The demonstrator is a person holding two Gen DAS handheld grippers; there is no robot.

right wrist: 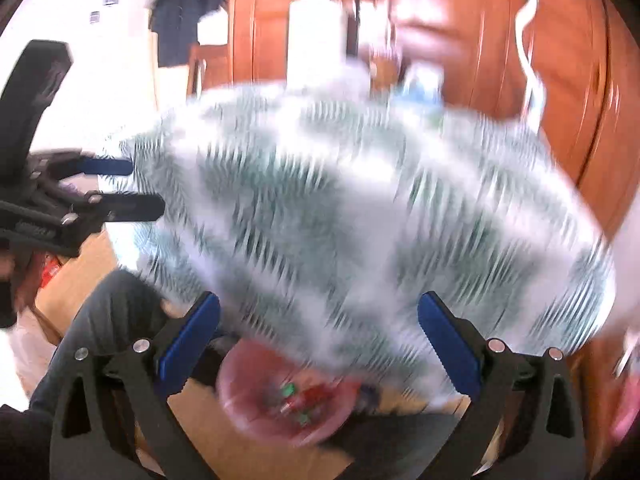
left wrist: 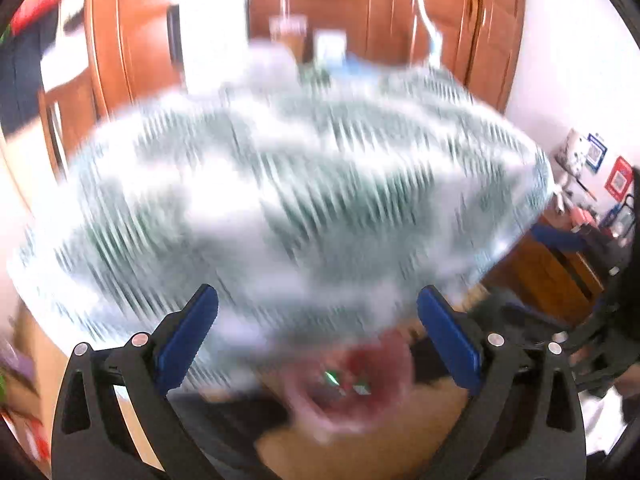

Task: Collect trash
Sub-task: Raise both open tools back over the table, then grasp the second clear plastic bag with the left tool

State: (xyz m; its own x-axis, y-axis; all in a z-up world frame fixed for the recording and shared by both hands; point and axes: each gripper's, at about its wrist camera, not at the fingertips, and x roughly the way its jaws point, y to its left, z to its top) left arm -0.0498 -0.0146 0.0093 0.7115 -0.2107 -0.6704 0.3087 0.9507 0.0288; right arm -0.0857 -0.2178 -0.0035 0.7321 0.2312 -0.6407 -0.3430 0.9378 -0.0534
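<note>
Left wrist view, badly blurred, shows one left gripper (left wrist: pixel 318 300) with fingers spread apart and empty above one pink bin (left wrist: pixel 352 384) holding red and green scraps, beside one green-and-white checked tablecloth (left wrist: pixel 280 184); the right gripper (right wrist: pixel 318 306) is likewise spread and empty.

Both wrist cameras look forward and slightly down between their own blue-padded fingers, close over a blurred green-and-white tablecloth (left wrist: pixel 304 184). Both face the wooden cabinets (left wrist: pixel 360 20) behind it and share the cloth, a pink bin (right wrist: pixel 288 396) below its near edge, and a white cylinder (right wrist: pixel 316 40). The right view also catches the left gripper (right wrist: pixel 140 188) at its left edge.
</note>
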